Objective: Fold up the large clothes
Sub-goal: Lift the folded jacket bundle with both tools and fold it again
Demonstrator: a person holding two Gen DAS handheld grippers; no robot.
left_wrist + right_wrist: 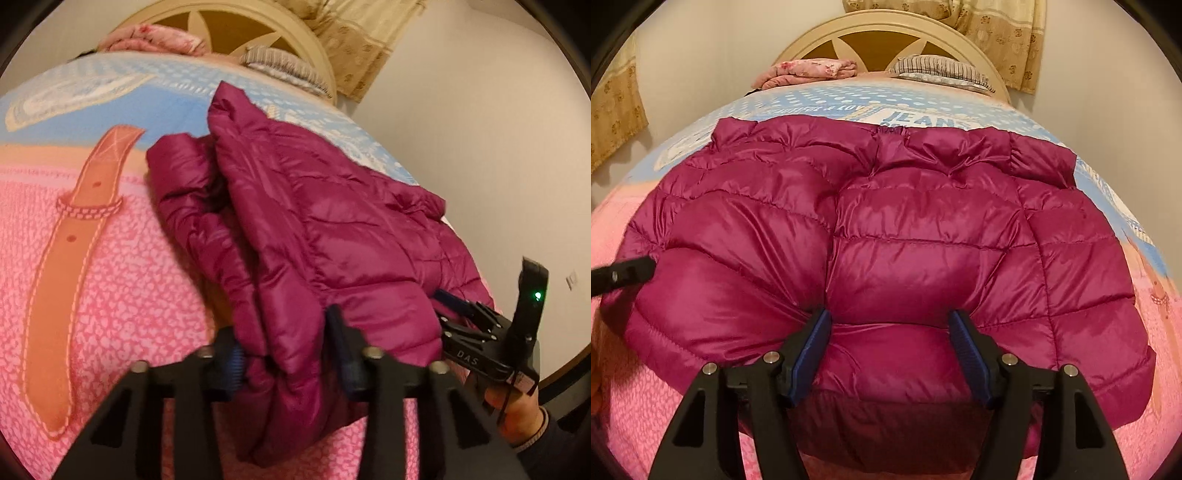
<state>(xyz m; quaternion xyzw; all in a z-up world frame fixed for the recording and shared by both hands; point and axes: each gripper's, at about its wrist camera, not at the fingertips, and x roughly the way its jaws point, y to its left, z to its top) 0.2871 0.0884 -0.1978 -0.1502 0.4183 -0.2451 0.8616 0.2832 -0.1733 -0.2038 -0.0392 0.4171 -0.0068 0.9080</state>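
A magenta quilted puffer jacket lies spread on the bed, with its back panel up in the right wrist view. My right gripper holds the near hem, and puffy fabric bulges between its blue pads. In the left wrist view the jacket is bunched in folds. My left gripper is shut on a thick fold at the jacket's near edge. The right gripper shows at that view's right side on the same edge, held by a hand. One black finger of the left gripper presses into the jacket at the left.
The bed cover is pink near me and blue farther off, with a printed orange belt. At the cream headboard lie a folded pink cloth and a striped pillow. Curtains and white walls surround the bed.
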